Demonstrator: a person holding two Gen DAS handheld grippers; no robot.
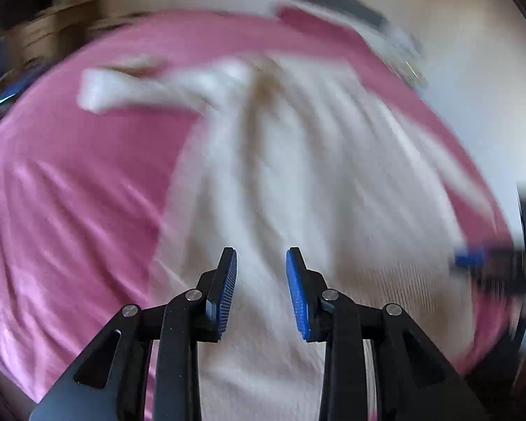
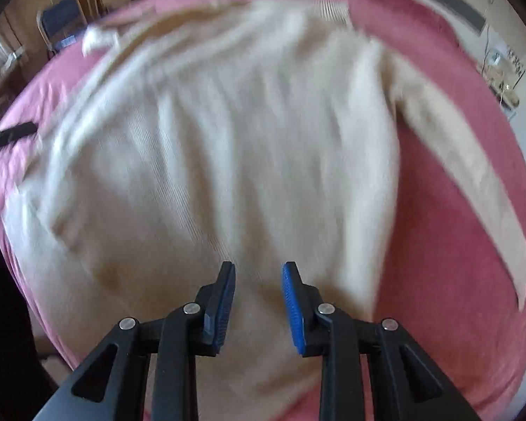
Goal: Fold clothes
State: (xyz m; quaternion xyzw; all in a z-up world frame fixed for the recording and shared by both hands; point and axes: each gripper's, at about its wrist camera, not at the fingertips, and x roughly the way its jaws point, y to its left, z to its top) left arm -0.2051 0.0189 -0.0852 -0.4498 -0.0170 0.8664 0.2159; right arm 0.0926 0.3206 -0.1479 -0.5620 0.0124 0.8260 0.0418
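Note:
A cream knit sweater (image 2: pixel 228 140) lies spread flat on a pink bedsheet (image 2: pixel 456 228). One sleeve (image 2: pixel 473 175) stretches out toward the right edge of the bed. In the blurred left wrist view the same sweater (image 1: pixel 298 158) lies on the sheet (image 1: pixel 70 193), its other sleeve (image 1: pixel 122 87) pointing left. My left gripper (image 1: pixel 261 256) hovers over the sweater's lower body, open, nothing between its blue pads. My right gripper (image 2: pixel 257 270) is above the hem area, also open and holding nothing. A blurred blue pad of the right gripper (image 1: pixel 473 259) shows at the right edge.
A darker pink pillow (image 2: pixel 403 10) lies at the head of the bed, below a dark strip (image 2: pixel 456 0) on the pale wall. Cardboard boxes and a blue chair (image 2: pixel 59 17) stand beyond the bed's left side. Cables and small items (image 2: pixel 505 70) sit at the right.

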